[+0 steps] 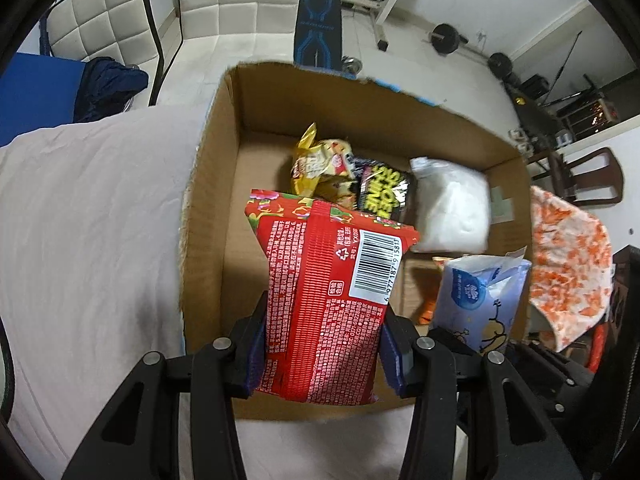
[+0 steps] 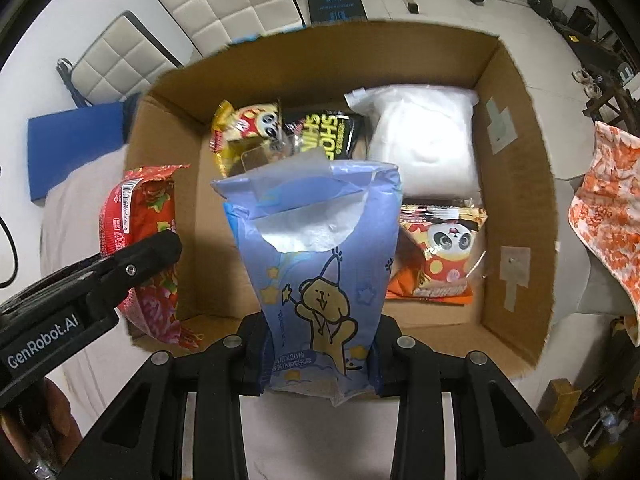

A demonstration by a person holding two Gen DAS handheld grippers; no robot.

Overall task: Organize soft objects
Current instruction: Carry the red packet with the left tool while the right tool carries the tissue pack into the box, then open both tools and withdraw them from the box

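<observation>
My left gripper (image 1: 320, 344) is shut on a red flowered packet (image 1: 328, 292) with a barcode, held over the near left part of an open cardboard box (image 1: 224, 168). My right gripper (image 2: 318, 354) is shut on a pale blue tissue pack (image 2: 320, 256) with a cartoon dog, held above the middle of the same box (image 2: 516, 184). The tissue pack (image 1: 476, 300) also shows at the right of the left wrist view. In the right wrist view, the red packet (image 2: 148, 248) and the left gripper's black body hang at the left.
Inside the box lie a white soft bag (image 2: 424, 136), a black and yellow pouch (image 2: 324, 136), a yellow panda snack bag (image 2: 244, 132) and another panda bag (image 2: 444, 248). A pale sheet (image 1: 88, 240) lies left of the box, an orange patterned cloth (image 2: 608, 216) right. Chairs and weights stand behind.
</observation>
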